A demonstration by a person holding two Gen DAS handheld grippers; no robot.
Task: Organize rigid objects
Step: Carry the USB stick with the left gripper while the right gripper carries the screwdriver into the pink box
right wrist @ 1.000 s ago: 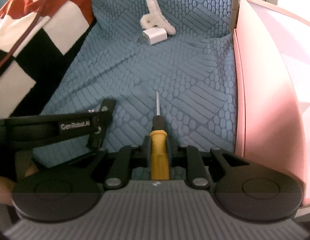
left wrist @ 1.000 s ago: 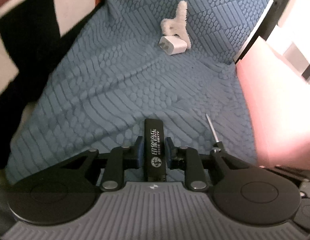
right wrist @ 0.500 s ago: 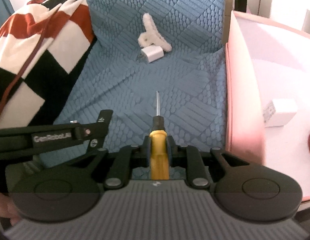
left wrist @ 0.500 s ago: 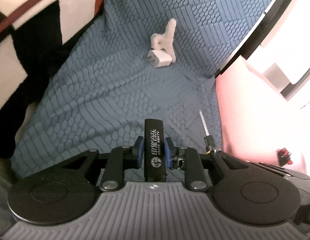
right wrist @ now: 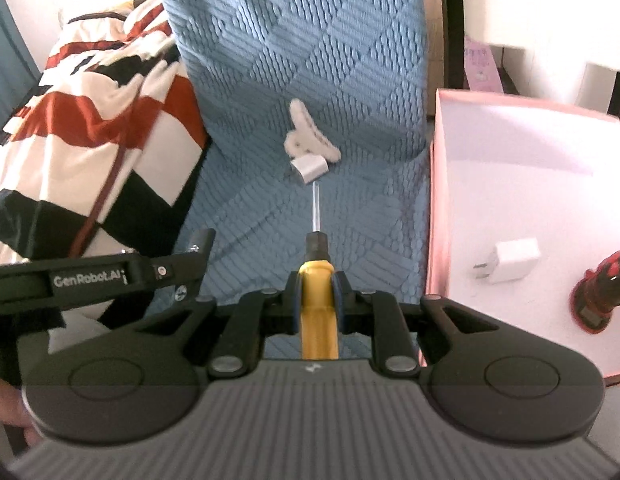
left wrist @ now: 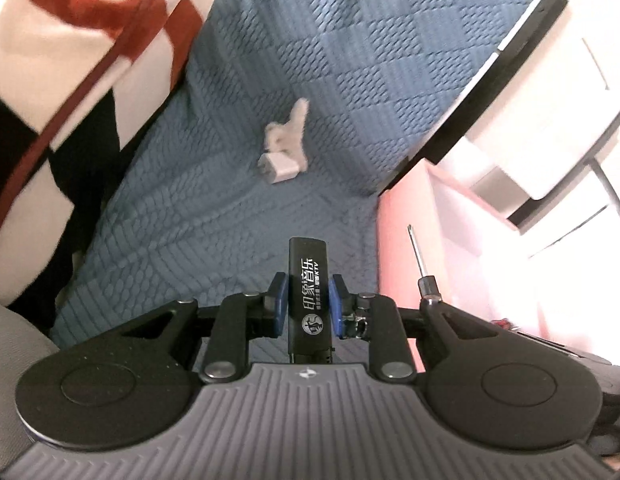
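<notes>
My left gripper (left wrist: 308,282) is shut on a black stick-shaped device with white lettering (left wrist: 310,300), held above the blue quilted cover (left wrist: 214,208). My right gripper (right wrist: 314,282) is shut on a yellow-handled screwdriver (right wrist: 315,312), its shaft pointing forward; its tip also shows in the left wrist view (left wrist: 419,256). A white charger plug (right wrist: 310,168) and a fluffy white hair clip (right wrist: 306,136) lie together further ahead on the cover. A pink box (right wrist: 433,216) stands to the right, holding a white charger (right wrist: 513,260) and a red object (right wrist: 597,296).
A red, white and black checked blanket (right wrist: 102,128) lies along the left side. The left gripper's arm (right wrist: 102,278) crosses the lower left of the right wrist view. White furniture with a black edge (left wrist: 521,92) stands behind the pink box.
Both grippers have risen and tilted, still holding their objects. The inside of the pink box has come into the right wrist view, and the plug and clip look further away.
</notes>
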